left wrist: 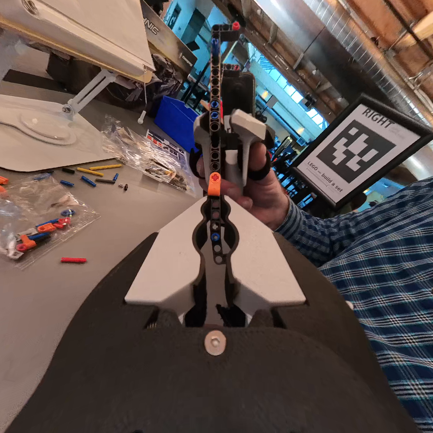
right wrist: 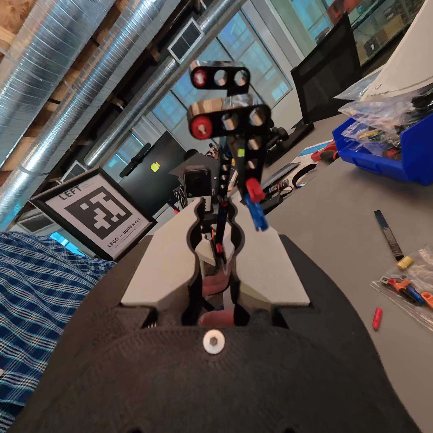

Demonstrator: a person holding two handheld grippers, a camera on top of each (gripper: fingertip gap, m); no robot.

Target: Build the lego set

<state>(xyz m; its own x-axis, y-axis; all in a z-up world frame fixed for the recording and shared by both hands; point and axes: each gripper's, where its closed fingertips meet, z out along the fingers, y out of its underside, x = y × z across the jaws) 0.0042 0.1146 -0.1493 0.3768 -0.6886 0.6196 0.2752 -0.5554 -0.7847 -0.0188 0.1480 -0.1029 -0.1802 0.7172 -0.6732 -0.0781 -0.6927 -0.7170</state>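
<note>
A long black beam assembly [left wrist: 214, 93] with blue and red pins and an orange connector [left wrist: 214, 184] is held in the air between both grippers. My left gripper [left wrist: 215, 203] is shut on its near end. My right gripper [left wrist: 216, 121], held by a hand, is clamped on it farther along. In the right wrist view, my right gripper [right wrist: 216, 206] is shut on the same assembly [right wrist: 253, 150], whose two L-shaped ends with red pins rise above it. The left gripper [right wrist: 219, 253] shows just beyond, between the fingers.
On the grey table lie parts bags [left wrist: 46, 225] [right wrist: 410, 290], loose yellow axles [left wrist: 90, 171], a red axle [left wrist: 73, 260] [right wrist: 377, 317], a flat black beam [right wrist: 389, 234] and a blue bin [right wrist: 379, 161]. A white stand base [left wrist: 35, 131] is at the left. Framed marker signs [left wrist: 358, 150] [right wrist: 93, 210] stand nearby. Some 6 centimeters of space lies between my two pairs of fingers. Both grippers' tips are roughly 20 centimeters from the red axle [right wrist: 377, 317]. It turns up in the left wrist view [left wrist: 72, 260] as well.
</note>
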